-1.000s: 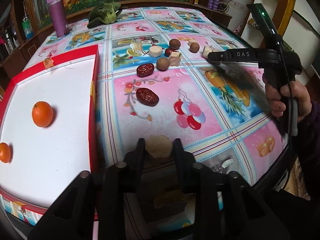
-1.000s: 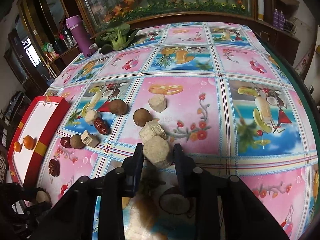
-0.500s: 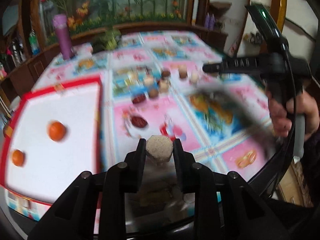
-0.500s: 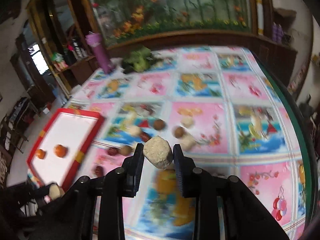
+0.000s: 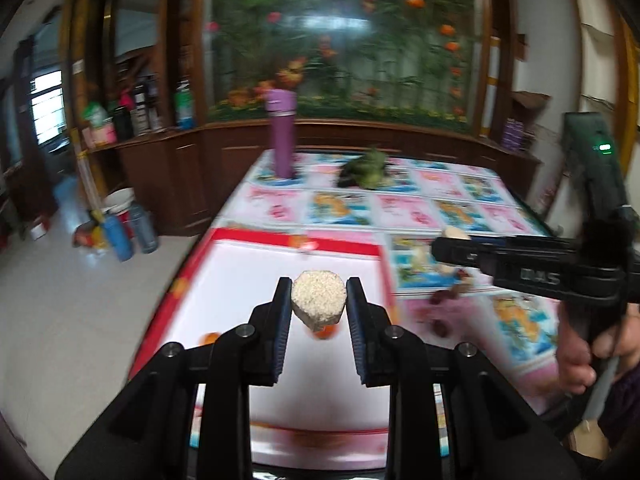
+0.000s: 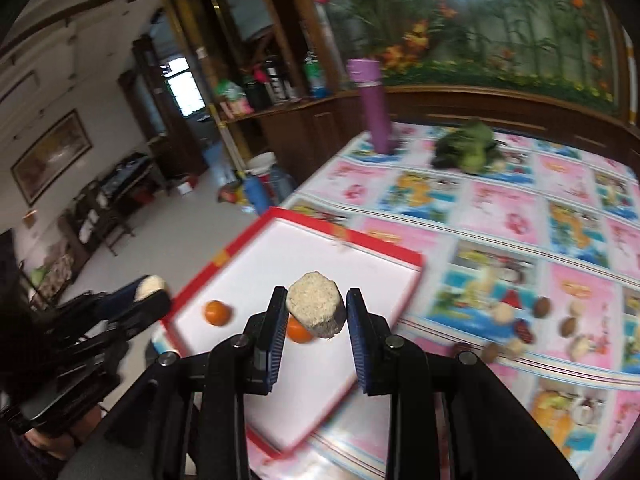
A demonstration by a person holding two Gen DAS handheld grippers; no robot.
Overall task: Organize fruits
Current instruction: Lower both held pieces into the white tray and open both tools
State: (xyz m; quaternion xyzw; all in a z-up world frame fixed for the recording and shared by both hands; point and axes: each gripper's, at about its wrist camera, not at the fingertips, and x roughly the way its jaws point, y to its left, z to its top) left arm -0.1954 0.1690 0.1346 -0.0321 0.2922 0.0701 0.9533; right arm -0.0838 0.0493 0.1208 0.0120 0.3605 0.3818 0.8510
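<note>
Both grippers are up off the table now and over the tray (image 5: 224,276). Left gripper (image 5: 319,312) still clamps its chunk (image 5: 319,299); right gripper (image 6: 316,318) still grips its chunk (image 6: 316,310). Oranges (image 6: 218,313) sit just below the jaws instead of far left.

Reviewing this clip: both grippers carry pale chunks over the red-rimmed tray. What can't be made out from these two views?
- Left wrist view: one orange is mostly hidden behind the held chunk; the other is cut off by a finger.
- Left wrist view: loose items right of the tray are motion-blurred, unidentifiable.
- Right wrist view: the tray's near corner is hidden by the right gripper.
</note>
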